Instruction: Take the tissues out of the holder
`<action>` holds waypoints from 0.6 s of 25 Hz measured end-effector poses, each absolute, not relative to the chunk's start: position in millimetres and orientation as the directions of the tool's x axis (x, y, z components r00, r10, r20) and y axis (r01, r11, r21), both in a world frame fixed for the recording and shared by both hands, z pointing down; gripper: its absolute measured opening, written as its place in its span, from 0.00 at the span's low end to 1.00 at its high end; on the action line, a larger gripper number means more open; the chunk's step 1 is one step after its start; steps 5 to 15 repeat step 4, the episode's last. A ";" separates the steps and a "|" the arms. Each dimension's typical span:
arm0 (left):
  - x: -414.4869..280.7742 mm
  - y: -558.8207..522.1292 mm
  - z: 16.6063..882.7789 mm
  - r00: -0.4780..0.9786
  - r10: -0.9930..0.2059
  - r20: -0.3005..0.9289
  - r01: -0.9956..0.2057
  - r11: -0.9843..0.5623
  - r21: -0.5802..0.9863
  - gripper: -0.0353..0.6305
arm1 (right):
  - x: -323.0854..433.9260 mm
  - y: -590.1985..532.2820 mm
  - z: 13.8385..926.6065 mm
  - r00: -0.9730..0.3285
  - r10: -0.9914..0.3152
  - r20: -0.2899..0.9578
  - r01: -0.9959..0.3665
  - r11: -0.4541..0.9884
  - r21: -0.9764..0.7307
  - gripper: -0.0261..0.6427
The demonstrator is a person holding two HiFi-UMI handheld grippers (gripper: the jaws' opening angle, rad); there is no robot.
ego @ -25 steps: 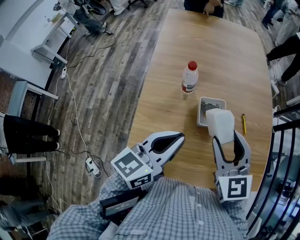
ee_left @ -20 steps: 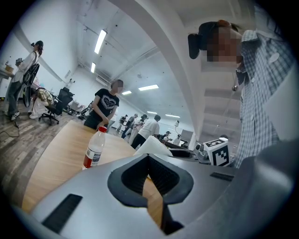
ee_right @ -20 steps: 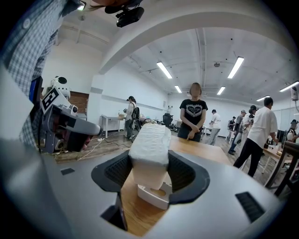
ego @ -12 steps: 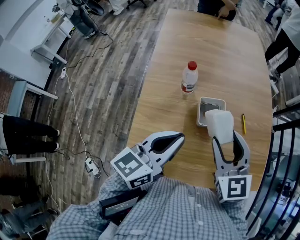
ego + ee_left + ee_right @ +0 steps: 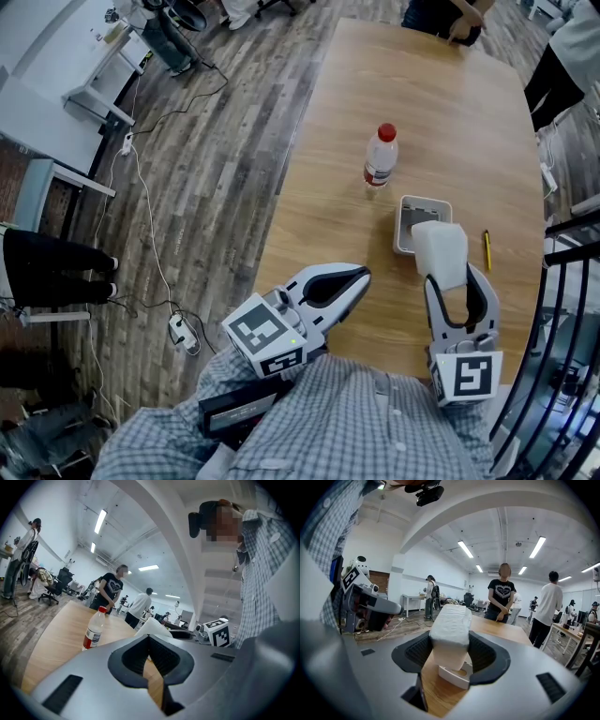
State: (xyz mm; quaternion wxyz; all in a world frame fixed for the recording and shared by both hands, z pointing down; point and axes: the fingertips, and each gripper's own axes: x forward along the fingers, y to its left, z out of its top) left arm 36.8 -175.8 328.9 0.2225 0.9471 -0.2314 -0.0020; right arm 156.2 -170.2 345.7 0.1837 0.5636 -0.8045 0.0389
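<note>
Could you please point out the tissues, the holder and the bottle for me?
tissues (image 5: pixel 441 251), head view, top of the white stack
holder (image 5: pixel 422 212), head view, bare grey floor
bottle (image 5: pixel 380 161), head view, middle of its body

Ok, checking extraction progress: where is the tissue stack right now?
Head view, right side: the tissue stack sits gripped in the right claw, at the holder's near end, left of the pen.

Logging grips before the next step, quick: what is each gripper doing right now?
Left gripper: shut, nothing between its jaws.
Right gripper: shut on the tissue pack.
</note>
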 end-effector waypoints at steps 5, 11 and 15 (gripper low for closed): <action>34.3 -176.1 325.7 0.894 -0.438 0.099 -0.436 -0.793 0.425 0.06 | 153.9 -170.9 342.5 -0.296 -0.892 0.341 -0.922 0.361 0.143 0.41; 34.3 -176.1 325.7 0.894 -0.438 0.099 -0.436 -0.793 0.425 0.06 | 153.9 -170.9 342.5 -0.296 -0.892 0.341 -0.922 0.361 0.143 0.41; 34.3 -176.1 325.7 0.894 -0.438 0.099 -0.436 -0.793 0.425 0.06 | 153.9 -170.9 342.5 -0.296 -0.892 0.341 -0.922 0.361 0.143 0.41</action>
